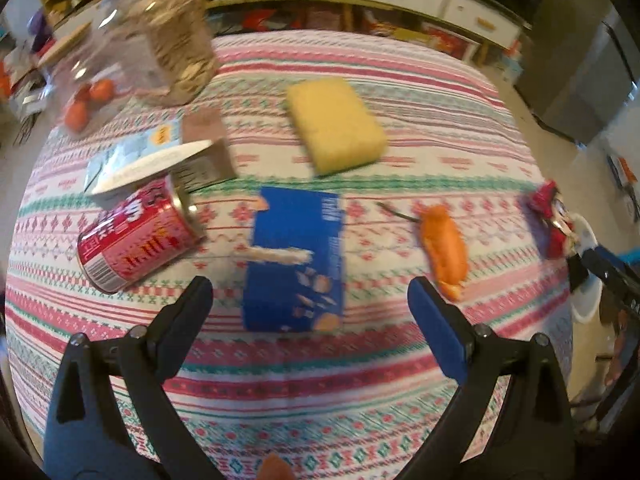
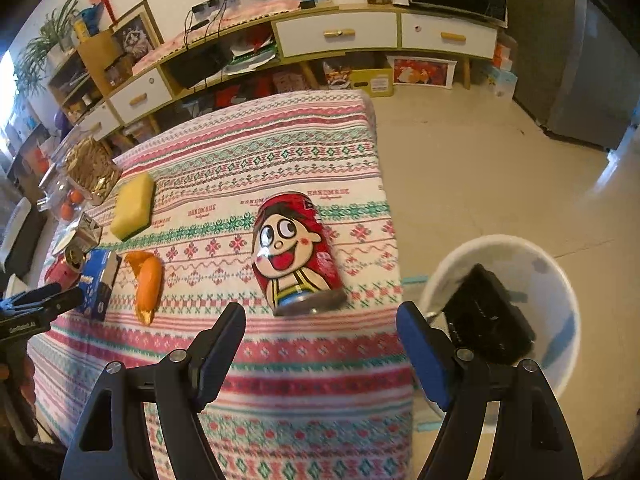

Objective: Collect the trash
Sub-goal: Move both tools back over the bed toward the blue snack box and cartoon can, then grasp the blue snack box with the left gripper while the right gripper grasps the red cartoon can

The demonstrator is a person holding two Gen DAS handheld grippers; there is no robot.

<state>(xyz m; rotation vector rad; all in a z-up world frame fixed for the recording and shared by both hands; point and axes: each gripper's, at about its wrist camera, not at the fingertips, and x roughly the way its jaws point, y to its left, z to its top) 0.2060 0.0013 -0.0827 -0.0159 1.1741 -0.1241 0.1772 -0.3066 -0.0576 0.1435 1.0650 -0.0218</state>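
While tilted down, right claw (image 2: 320, 344) gapes (empty).

Both views are warmly and fairly evenly lit indoors, with soft shadows. The left wrist view is smeared by motion blur, most heavily on the glass jar (image 1: 176, 36) and sponge (image 1: 336, 124). The right wrist view is sharper; overexposed daylight is seen at its left edge. Strong fisheye bending and dark vignetted corners are present.
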